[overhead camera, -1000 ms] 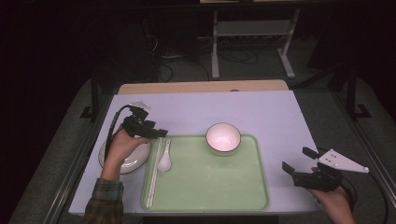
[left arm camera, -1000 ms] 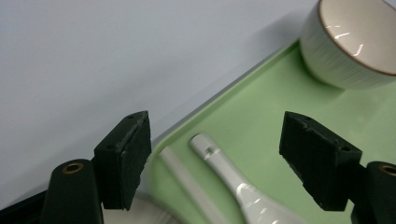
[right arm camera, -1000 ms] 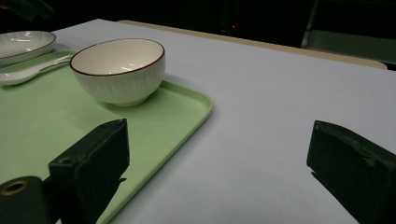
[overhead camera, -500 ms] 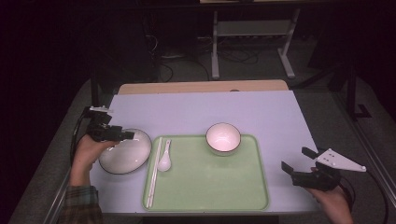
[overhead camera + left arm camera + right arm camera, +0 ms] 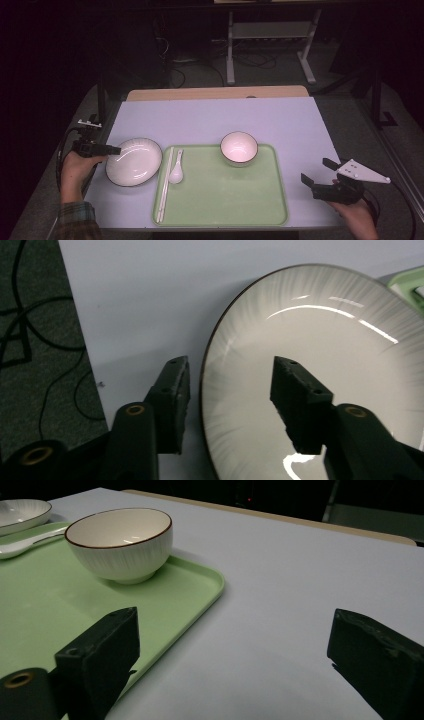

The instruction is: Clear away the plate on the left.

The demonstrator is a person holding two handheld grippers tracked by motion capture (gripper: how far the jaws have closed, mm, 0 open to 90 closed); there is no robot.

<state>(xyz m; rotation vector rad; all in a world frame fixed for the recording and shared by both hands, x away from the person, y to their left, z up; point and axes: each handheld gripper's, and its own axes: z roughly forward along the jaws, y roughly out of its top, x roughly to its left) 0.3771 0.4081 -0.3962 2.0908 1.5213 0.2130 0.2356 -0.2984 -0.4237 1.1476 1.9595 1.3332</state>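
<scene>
A white plate [image 5: 134,161] with a dark rim lies on the pale table, left of the green tray [image 5: 225,200]. My left gripper [image 5: 114,150] reaches in level from the plate's left edge. In the left gripper view the plate [image 5: 325,340] has its rim between the jaws of the left gripper [image 5: 230,370]: one jaw is outside it, the other over the plate's inside. The jaws have just been closing and neither pad presses on the rim. My right gripper [image 5: 316,170] stands open over bare table right of the tray, and the right gripper [image 5: 235,625] has nothing between its jaws.
On the tray [image 5: 40,600] stand a white bowl [image 5: 239,148] at the back, a white spoon [image 5: 176,172] and chopsticks [image 5: 163,185] along its left side. The bowl [image 5: 120,542] is ahead and left of the right gripper. The table's left edge lies just behind the left hand.
The left hand has moved left from above the plate to its left edge and dropped a little, and its jaws have narrowed around the rim. The right hand has kept still.
</scene>
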